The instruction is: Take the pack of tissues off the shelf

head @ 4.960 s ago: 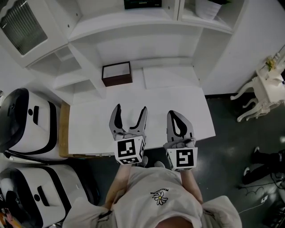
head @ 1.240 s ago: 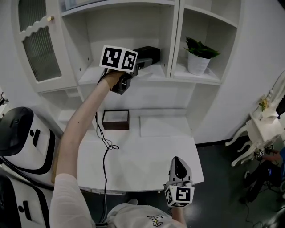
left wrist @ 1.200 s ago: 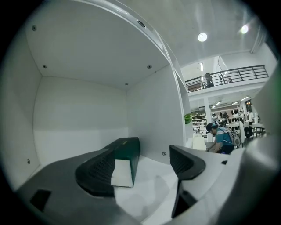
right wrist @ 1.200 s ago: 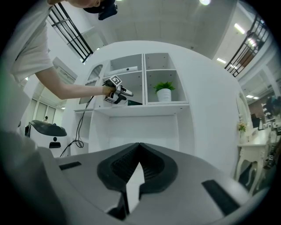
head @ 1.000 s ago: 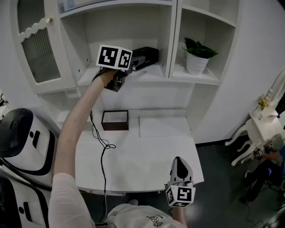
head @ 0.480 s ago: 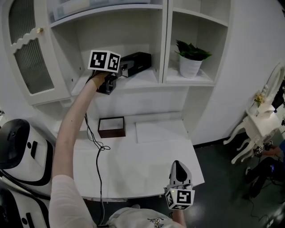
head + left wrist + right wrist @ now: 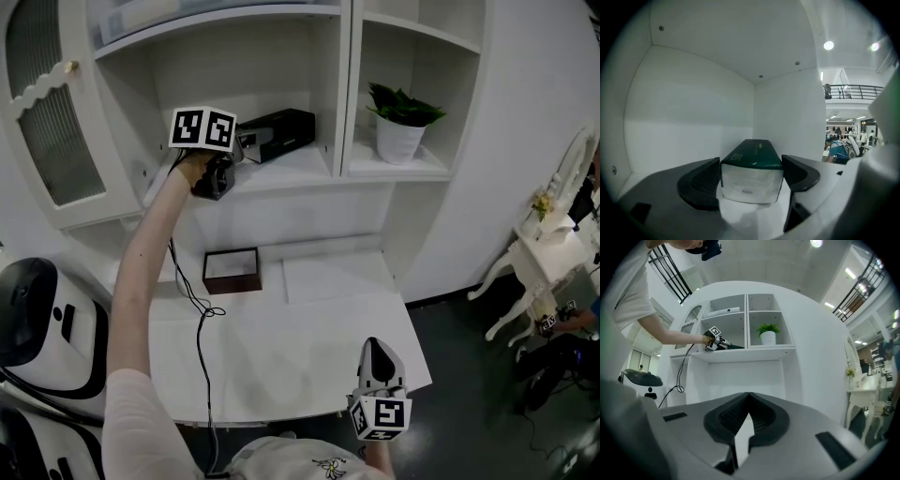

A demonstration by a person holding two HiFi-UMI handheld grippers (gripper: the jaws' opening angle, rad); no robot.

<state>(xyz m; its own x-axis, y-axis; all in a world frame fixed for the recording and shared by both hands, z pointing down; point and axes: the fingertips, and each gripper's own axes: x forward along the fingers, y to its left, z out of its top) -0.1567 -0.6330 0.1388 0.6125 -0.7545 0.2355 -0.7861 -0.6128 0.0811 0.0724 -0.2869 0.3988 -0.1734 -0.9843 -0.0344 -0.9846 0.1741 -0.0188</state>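
The left gripper (image 7: 752, 176) pinches the near end of the pack of tissues (image 7: 277, 134), which lies on the shelf (image 7: 300, 164). The right gripper (image 7: 375, 361), jaws pressed together, hangs above the desk's (image 7: 281, 337) front edge.

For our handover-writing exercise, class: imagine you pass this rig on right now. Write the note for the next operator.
Left gripper: shut on the pack of tissues, one jaw on each side.
Right gripper: shut, empty, held low near the front edge of the desk.
The pack is inside the left compartment of the shelf.
Done: reach and grasp.
Left: draw the pack out, clear of the shelf.
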